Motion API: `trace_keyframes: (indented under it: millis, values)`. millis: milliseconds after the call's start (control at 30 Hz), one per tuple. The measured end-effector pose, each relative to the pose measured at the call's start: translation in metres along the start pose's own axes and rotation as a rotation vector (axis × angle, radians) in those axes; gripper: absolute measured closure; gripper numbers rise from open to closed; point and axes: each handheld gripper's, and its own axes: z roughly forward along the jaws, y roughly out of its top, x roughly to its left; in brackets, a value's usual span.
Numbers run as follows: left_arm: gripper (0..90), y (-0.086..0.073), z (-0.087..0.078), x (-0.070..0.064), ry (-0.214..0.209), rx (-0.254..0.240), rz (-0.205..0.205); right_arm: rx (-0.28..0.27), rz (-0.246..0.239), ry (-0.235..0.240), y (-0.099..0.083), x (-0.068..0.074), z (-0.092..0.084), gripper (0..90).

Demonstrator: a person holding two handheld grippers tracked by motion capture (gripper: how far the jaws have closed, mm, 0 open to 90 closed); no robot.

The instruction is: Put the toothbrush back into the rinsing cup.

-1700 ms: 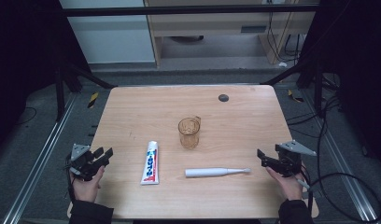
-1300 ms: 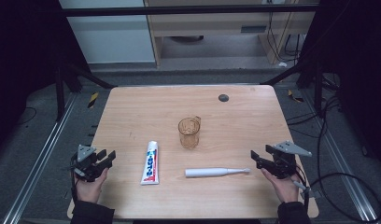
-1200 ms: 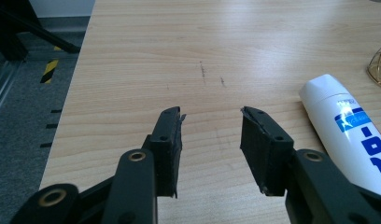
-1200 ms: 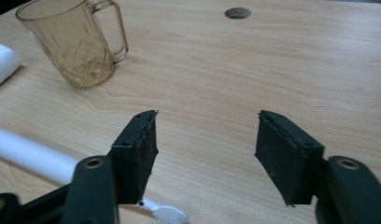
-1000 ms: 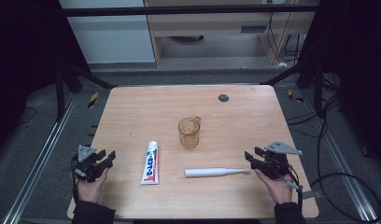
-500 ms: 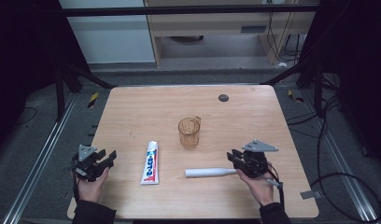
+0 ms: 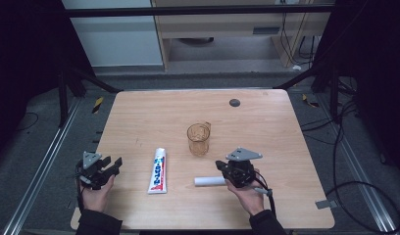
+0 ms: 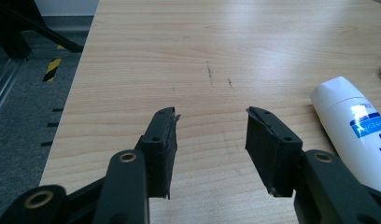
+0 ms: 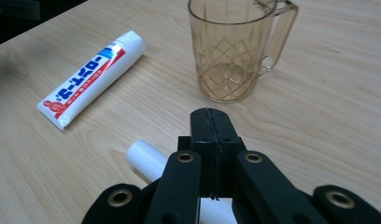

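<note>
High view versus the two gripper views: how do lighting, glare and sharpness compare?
High view: table lit, surroundings near black, slightly soft. Left gripper view: pale glare across the wood, jaws crisp, toothpaste sharp. Right gripper view: even light, cup sharp, far corner dark.

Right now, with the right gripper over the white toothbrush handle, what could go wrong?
1. The right gripper looks shut with its jaws pressed together above the white toothbrush handle, so a lift may come up empty.
2. The amber plastic mug stands just ahead; pushing forward could tip it.
</note>
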Motion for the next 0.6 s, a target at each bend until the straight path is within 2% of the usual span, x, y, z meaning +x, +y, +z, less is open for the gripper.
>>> trace_keyframes:
  millis: [167, 367, 533, 600]
  values:
    - [52.0, 0.0, 0.001, 0.0, 0.0, 0.008, 0.007, 0.014, 0.004, 0.01, 0.001, 0.009, 0.012, 90.0]
    - [51.2, 0.0, 0.002, -0.002, 0.001, 0.011, 0.026, 0.064, -0.003, 0.008, -0.005, 0.019, 0.034, 90.0]
    - [51.0, 0.0, 0.003, -0.003, -0.003, 0.015, 0.035, 0.09, 0.005, 0.018, -0.009, 0.022, 0.045, 90.0]
    - [51.0, 0.0, 0.003, -0.005, -0.002, 0.015, 0.042, 0.109, -0.008, 0.014, -0.012, 0.024, 0.052, 90.0]
